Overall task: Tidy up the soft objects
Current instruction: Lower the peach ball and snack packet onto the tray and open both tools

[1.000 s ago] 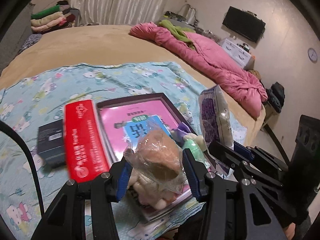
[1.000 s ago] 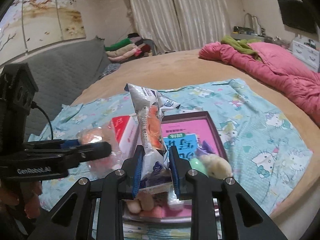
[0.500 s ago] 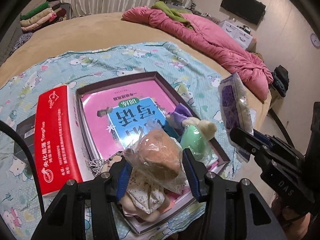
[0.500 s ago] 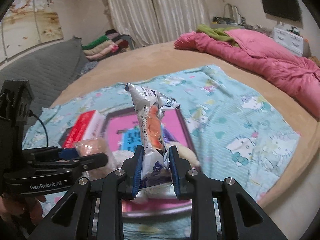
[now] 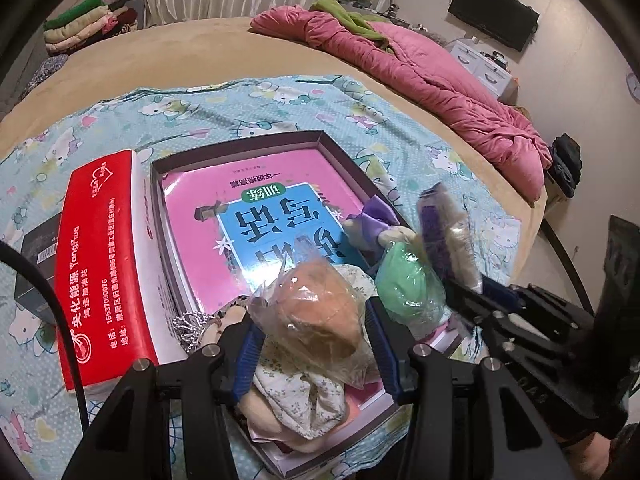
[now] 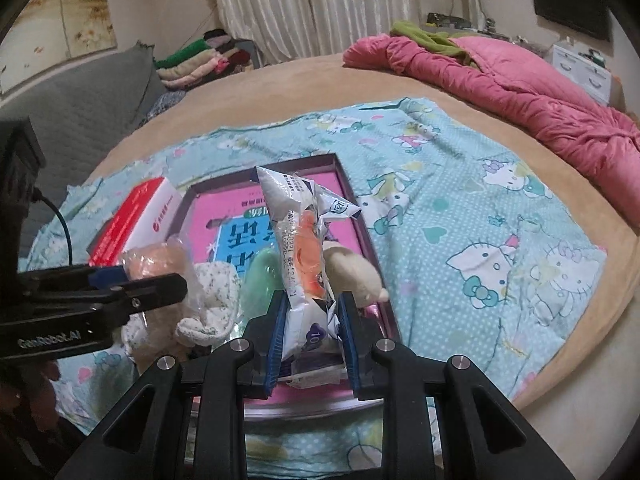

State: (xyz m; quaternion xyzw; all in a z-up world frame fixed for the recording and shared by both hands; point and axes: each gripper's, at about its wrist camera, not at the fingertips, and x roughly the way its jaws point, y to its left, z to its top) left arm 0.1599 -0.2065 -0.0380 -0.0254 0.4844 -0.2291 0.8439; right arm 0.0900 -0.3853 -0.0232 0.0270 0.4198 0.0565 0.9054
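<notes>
Two hand-held grippers, left (image 5: 316,344) clamping bagged bun (image 5: 320,316), right (image 6: 310,336) clamping packet (image 6: 304,248); "YangHua" box (image 5: 100,264).

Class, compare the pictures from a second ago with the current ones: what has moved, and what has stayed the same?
Both grippers have come down closer over the box. The left gripper still clamps the bagged bun; the right gripper still clamps the snack packet. Nothing was released. The red carton stays beside the box.

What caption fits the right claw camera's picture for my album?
Right claw pinches a white snack packet above the dark box on the cartoon-cat sheet.
</notes>
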